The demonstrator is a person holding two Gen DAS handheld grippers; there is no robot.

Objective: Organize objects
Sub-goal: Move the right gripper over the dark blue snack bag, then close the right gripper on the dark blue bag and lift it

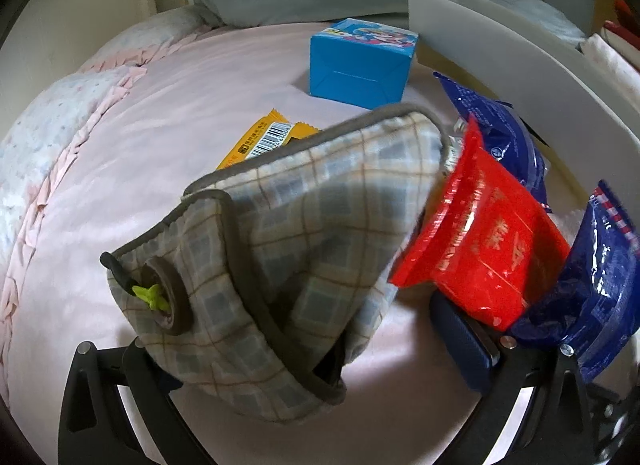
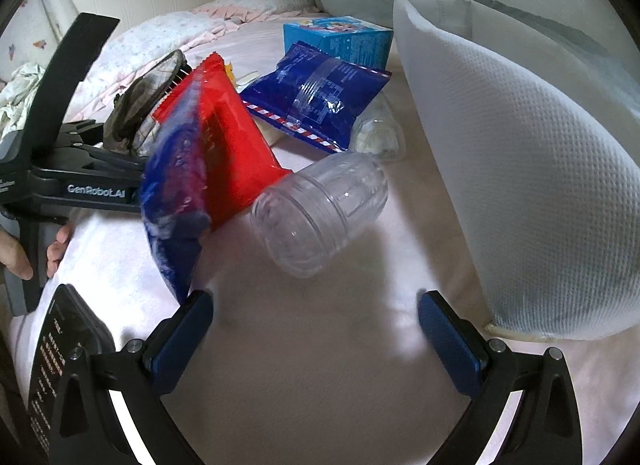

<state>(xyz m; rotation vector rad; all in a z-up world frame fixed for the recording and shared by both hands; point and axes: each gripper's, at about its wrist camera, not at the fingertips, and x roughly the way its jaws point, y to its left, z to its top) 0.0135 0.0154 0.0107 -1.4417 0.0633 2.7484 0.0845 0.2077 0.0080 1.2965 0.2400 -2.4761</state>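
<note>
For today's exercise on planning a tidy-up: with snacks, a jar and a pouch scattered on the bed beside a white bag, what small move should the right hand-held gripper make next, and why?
Probably ease the right hand-held gripper forward and close on the clear plastic jar. Its jaws stand open and empty, the jar lies on its side straight ahead, and the white fabric bag stands beside it.

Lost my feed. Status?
Left claw open around plaid pouch. Right claw open, empty. Clear jar ahead; red packet beside it.
</note>
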